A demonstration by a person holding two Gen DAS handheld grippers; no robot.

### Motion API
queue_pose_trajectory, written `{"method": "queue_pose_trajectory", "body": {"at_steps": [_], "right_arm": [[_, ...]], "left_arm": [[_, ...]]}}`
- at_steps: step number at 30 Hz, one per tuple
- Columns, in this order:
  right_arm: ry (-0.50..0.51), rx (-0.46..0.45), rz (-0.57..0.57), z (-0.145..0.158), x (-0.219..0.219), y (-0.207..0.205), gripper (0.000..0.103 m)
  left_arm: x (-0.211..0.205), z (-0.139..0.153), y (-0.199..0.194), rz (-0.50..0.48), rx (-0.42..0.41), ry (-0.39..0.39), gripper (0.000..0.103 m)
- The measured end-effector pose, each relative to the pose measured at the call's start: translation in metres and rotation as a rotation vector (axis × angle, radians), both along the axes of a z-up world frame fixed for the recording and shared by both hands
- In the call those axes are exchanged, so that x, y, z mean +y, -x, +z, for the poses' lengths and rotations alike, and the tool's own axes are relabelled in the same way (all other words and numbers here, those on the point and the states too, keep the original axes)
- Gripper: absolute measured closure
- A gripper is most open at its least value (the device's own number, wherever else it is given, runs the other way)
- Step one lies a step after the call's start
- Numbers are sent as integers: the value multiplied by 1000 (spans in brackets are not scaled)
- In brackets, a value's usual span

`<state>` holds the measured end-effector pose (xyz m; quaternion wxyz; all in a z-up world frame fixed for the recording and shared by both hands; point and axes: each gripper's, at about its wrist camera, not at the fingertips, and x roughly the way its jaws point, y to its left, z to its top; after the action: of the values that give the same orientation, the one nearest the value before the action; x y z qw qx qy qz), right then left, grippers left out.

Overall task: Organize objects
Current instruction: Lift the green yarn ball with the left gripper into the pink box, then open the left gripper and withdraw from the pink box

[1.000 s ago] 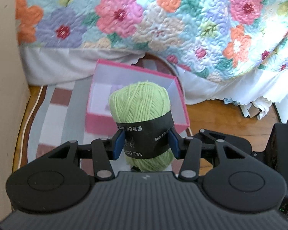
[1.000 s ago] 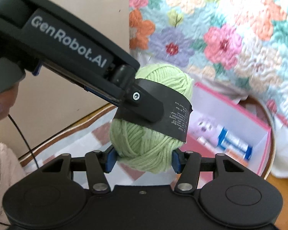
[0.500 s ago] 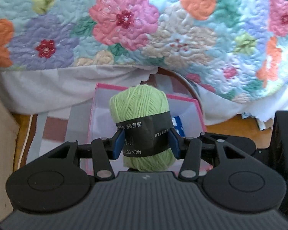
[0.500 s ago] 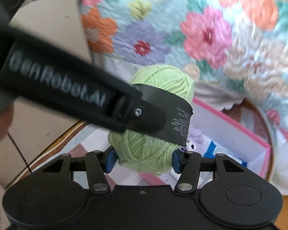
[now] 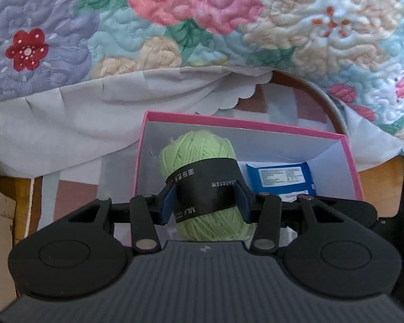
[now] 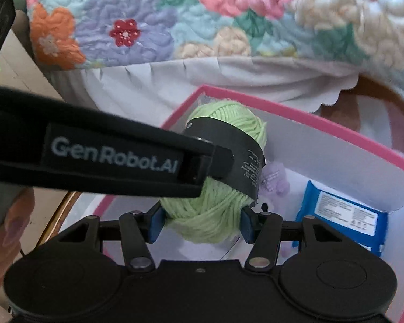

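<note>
Both claws, left claw [image 5: 206,202] and right claw [image 6: 200,223], pinch yarn ball [image 5: 202,161] over pink box [image 5: 347,145]; lower at 9 o'clock, clear of blue pack [image 5: 281,177], release together.

I count one green yarn ball [image 5: 202,158] with one black paper band [image 5: 207,183] around it. One pink box [image 5: 348,158], white inside. One blue wipes pack [image 5: 280,179] in it. One small lilac plush toy [image 6: 276,179], partly hidden. One floral quilt [image 5: 202,21]. My two grippers: left gripper [image 5: 206,200], right gripper [image 6: 200,224].
</note>
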<state>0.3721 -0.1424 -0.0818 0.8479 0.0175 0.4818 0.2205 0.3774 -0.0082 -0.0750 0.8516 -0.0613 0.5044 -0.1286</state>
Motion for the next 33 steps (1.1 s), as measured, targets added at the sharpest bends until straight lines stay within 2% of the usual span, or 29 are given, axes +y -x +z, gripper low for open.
{"method": "queue_pose_trajectory", "body": {"at_steps": [4,5,7,8,10,12,14,16,20,24,30,31,33], "right_arm": [[23,6,22,-1,-1,-1,40],[23,7,30,-1,-2,0,40],[27,-9,36,0,-4,1,40],[13,-20,41,0,-6,2,41],[-17,-17,38,-2,-7,1,54],[-6,1,23,-8,-3,-3,68],[-27,23,11,-14,0,-7,72],[-46,45,1,-17,5,-10,72],[-21,17,-24,-17,7,-11,72],[-12,-17,-85,-13,-1,-9,72],[24,-46,-41,5,-12,26,71],[25,-42,-39,10,-17,32,71],[24,-39,-42,20,-27,44,71]], "left_arm": [[-7,-4,-5,4,3,-50,66],[-9,-5,-4,-4,-6,-76,75],[-12,-9,-3,-5,-6,-117,77],[-11,-11,-2,-1,-5,-110,77],[-6,-14,0,21,10,-61,77],[2,-17,2,54,21,-4,77],[9,-17,4,89,18,22,77],[15,-15,7,112,7,46,77],[27,-12,11,148,1,84,77],[29,-6,18,164,-30,64,76],[25,11,42,124,-70,-25,72],[25,15,47,117,-75,-33,70],[27,24,57,106,-72,-36,58]]}}
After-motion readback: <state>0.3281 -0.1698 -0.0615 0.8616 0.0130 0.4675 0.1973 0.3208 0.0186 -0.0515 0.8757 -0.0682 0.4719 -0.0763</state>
